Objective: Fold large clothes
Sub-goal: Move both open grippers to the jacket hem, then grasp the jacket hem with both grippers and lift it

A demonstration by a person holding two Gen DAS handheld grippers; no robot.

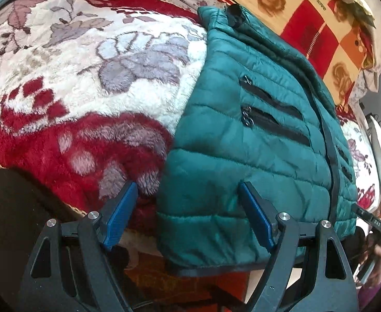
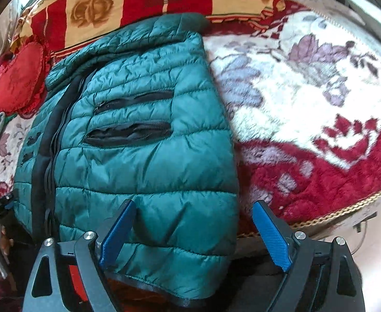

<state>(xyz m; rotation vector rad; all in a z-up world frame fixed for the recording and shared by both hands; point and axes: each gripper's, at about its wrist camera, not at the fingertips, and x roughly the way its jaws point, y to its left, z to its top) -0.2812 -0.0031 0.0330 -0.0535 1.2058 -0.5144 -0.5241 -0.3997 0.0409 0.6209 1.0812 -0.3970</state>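
- Left gripper (image 1: 189, 210): fingers (image 1: 120, 212) spread wide, nothing clamped. One blue pad sits over the red part of the fleece blanket (image 1: 68, 83), the other over the jacket's quilted hem area; contact with the fabric can't be told.
- Left-wrist view: the jacket's left hem corner lies between the pads, at about 12 o'clock from the gripper.
- Right gripper (image 2: 194, 230): fingers (image 2: 119, 230) also apart, not pinching anything. The jacket's right hem corner sits between the pads; the 9 o'clock pad is over the quilting, the 3 o'clock pad is over the blanket edge just off the jacket's side.
- Green puffer jacket (image 2: 138, 156): laid flat on the bed, front side up, hem toward the grippers and hanging slightly over the bed edge, collar at the far end around 12 o'clock.
- Black zipper strip (image 2: 43, 140) runs hem to collar down the middle; two zipped pockets (image 2: 132, 132) on each front panel.
- Sleeves aren't visible from either view.
- Blanket is white/red with grey-purple flowers, braided trim along the near edge.
- Beyond the collar, 12 o'clock: a red/orange/cream checked cover with rose prints (image 2: 94, 7).
- Red ruffled cushion (image 2: 16, 78) at 10 o'clock in the right-wrist view, beside the jacket's shoulder.
- Each view catches the other gripper's body at its frame edge, hand on it.
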